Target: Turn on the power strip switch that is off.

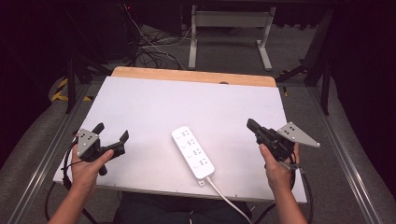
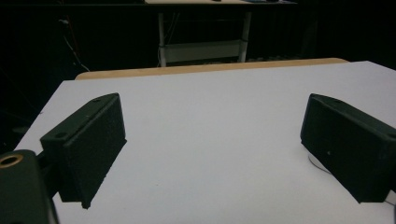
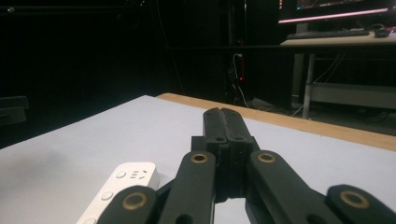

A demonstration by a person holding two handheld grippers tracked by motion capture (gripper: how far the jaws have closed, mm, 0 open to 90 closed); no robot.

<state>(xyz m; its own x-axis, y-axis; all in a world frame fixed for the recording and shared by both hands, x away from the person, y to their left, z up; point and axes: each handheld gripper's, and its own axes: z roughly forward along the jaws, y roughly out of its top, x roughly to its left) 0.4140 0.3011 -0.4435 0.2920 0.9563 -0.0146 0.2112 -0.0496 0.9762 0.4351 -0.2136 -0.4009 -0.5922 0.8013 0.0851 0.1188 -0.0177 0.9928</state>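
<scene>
A white power strip (image 1: 193, 151) with several sockets lies at the front middle of the white table (image 1: 154, 102), its white cord (image 1: 229, 199) trailing off the front edge. My left gripper (image 1: 112, 132) sits at the front left in a hand, jaws wide open and empty; in the left gripper view its gap (image 2: 212, 149) spans bare table. My right gripper (image 1: 251, 124) is held at the front right, jaws pressed together on nothing (image 3: 223, 119). The power strip's end (image 3: 125, 184) shows left of those jaws.
A wooden strip (image 1: 194, 75) runs along the table's far edge. Beyond it stand a grey desk frame (image 1: 229, 28) and tangled cables (image 1: 149, 49) on the floor. Metal rails (image 1: 44, 154) flank the table.
</scene>
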